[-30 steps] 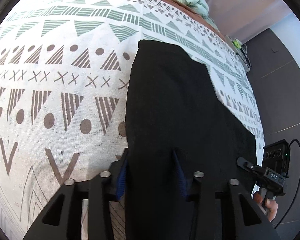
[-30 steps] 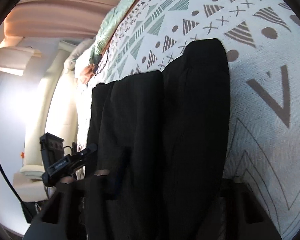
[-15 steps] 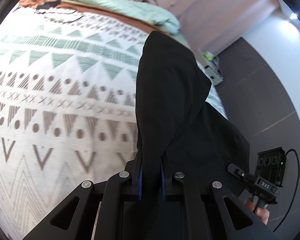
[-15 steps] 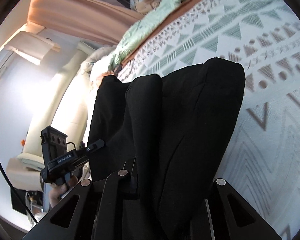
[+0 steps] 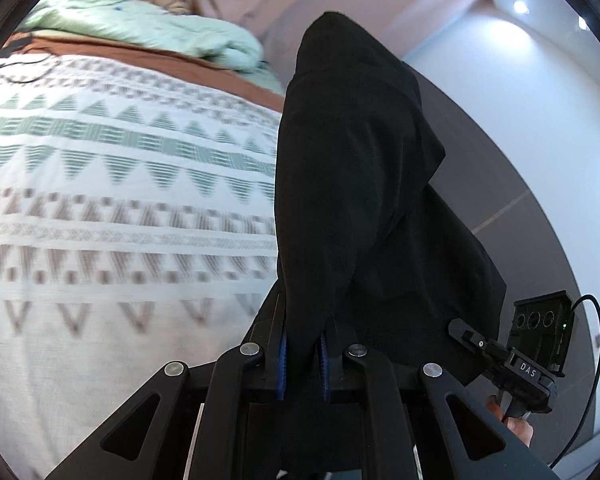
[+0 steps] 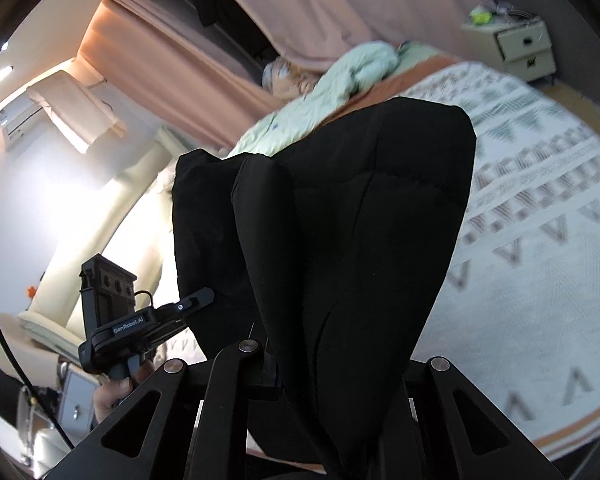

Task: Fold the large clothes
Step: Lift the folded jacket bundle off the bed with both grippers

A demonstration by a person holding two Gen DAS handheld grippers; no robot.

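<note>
A large black garment (image 5: 352, 184) hangs lifted above the patterned bedspread (image 5: 112, 208). My left gripper (image 5: 303, 354) is shut on its near edge, the cloth pinched between the blue pads. The right gripper shows at the lower right of the left wrist view (image 5: 520, 360). In the right wrist view the same black garment (image 6: 360, 220) drapes over my right gripper (image 6: 332, 372), which is shut on it; cloth hides the right finger. The left gripper shows there at the lower left (image 6: 140, 320).
The bedspread (image 6: 540, 240) fills the right side. A mint-green quilt (image 5: 140, 32) and brown sheet lie at the bed's far end. A bedside cabinet (image 6: 520, 46) stands at the upper right. Curtains (image 6: 160, 52) and a cream couch (image 6: 40, 320) lie beyond.
Both grippers closed on the garment's edge and raised it off the bed. The cloth now hangs upright and the view tilts up toward the room.
</note>
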